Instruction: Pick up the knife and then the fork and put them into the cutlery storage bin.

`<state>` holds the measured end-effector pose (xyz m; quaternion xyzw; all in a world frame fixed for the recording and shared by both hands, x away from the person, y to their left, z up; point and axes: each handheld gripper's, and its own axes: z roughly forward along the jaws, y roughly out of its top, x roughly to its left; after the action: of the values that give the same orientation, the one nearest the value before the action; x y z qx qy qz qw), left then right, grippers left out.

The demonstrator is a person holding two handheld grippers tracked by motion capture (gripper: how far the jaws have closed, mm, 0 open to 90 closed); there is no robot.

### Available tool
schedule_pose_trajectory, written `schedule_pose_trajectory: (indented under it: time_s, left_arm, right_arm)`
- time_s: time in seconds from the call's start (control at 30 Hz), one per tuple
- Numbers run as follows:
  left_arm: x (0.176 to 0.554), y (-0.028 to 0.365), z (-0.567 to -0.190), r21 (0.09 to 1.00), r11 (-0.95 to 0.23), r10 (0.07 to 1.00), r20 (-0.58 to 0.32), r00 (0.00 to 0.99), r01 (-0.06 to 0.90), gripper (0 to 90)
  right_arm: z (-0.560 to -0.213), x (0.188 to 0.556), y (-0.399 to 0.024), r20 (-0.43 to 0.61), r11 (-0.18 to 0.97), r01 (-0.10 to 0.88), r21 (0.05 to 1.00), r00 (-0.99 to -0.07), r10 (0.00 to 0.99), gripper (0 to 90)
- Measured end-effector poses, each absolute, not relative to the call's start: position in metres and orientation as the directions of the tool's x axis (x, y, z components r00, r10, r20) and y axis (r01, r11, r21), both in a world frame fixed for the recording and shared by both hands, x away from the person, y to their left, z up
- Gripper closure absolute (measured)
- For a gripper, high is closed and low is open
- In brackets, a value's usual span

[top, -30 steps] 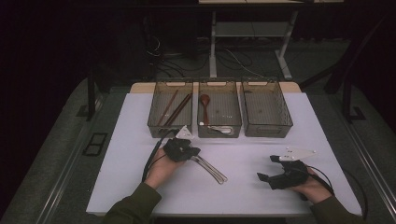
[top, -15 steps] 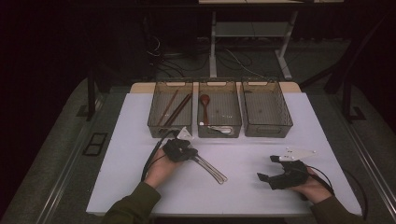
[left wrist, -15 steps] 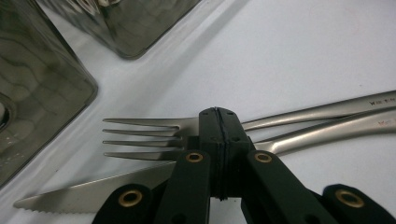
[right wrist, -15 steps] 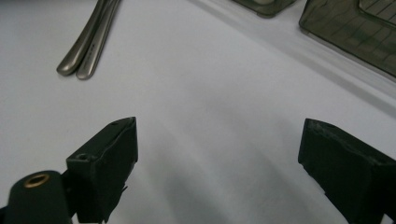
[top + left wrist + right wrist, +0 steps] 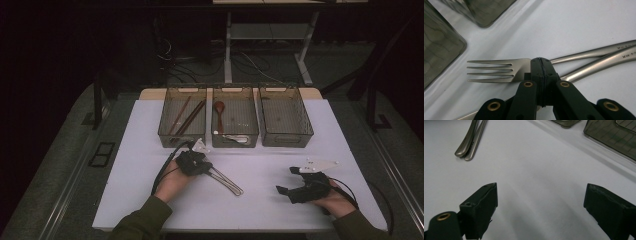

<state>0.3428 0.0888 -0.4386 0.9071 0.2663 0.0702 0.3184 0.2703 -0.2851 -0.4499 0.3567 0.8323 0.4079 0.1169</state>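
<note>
Steel fork (image 5: 499, 71) — flat on white table (image 5: 574, 22)

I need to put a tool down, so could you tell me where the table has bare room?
Free: the white table left of the left gripper, and the stretch between the forks and the right gripper. Crowded: along the three bins and around the forks.

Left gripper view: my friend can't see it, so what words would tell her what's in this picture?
The left gripper, its black jaws shut, sits over a silver fork on a white table. A second metal handle lies beside the fork's. Corners of smoky clear bins show at the top left.
</note>
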Motion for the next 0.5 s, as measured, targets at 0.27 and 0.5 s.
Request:
schedule_pose_trajectory:
  time_s: [0.27,0.5]
  left_arm:
    - [0.336,0.093,-0.437,0.602,-0.67,0.504,-0.06,0.861,0.434,89.3]
    - [0.324,0.103,-0.437,0.6,-0.667,0.499,-0.083,0.863,0.443,89.3]
  right_arm:
    - [-0.45,0.27,-0.286,0.097,0.413,0.499,0.762,-0.718,0.689,11.8]
    - [-0.45,0.27,-0.285,0.097,0.412,0.5,0.762,-0.717,0.69,11.8]
